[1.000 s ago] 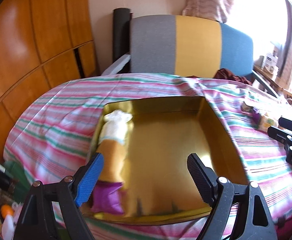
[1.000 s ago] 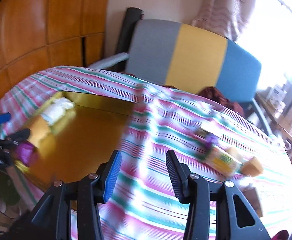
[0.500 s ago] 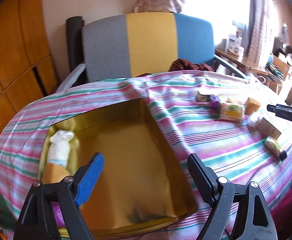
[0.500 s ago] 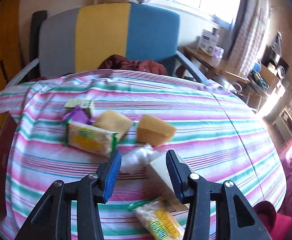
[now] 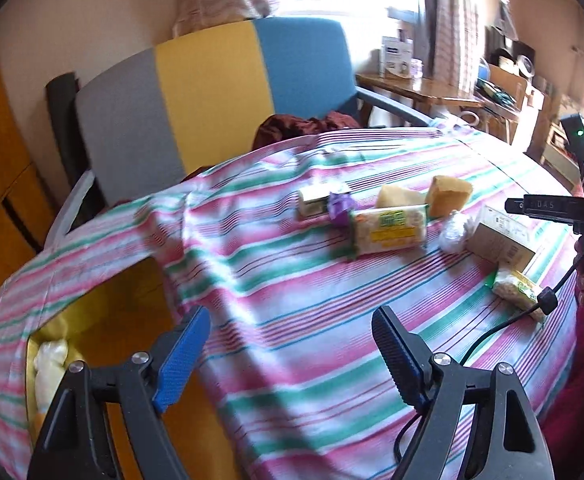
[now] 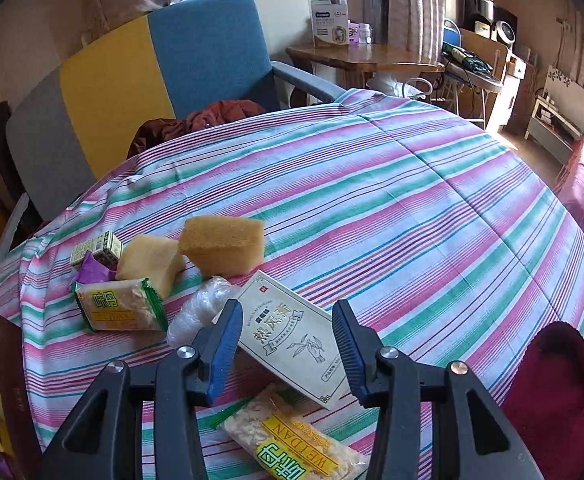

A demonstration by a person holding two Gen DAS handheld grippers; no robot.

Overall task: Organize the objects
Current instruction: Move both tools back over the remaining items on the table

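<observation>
Hovering: right gripper [image 6: 288,350], jaws apart, empty | white box [image 6: 292,340] flat, long axis diagonal, lower-right to upper-left

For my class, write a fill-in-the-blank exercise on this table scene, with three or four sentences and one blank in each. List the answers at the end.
1. The tablecloth is patterned with ____.
2. The right tongs hover open over a flat white ____.
3. The number of yellow sponge blocks on the cloth is ____.
4. The chair behind the table is grey, yellow and ____.

Answers: stripes; box; two; blue
</observation>
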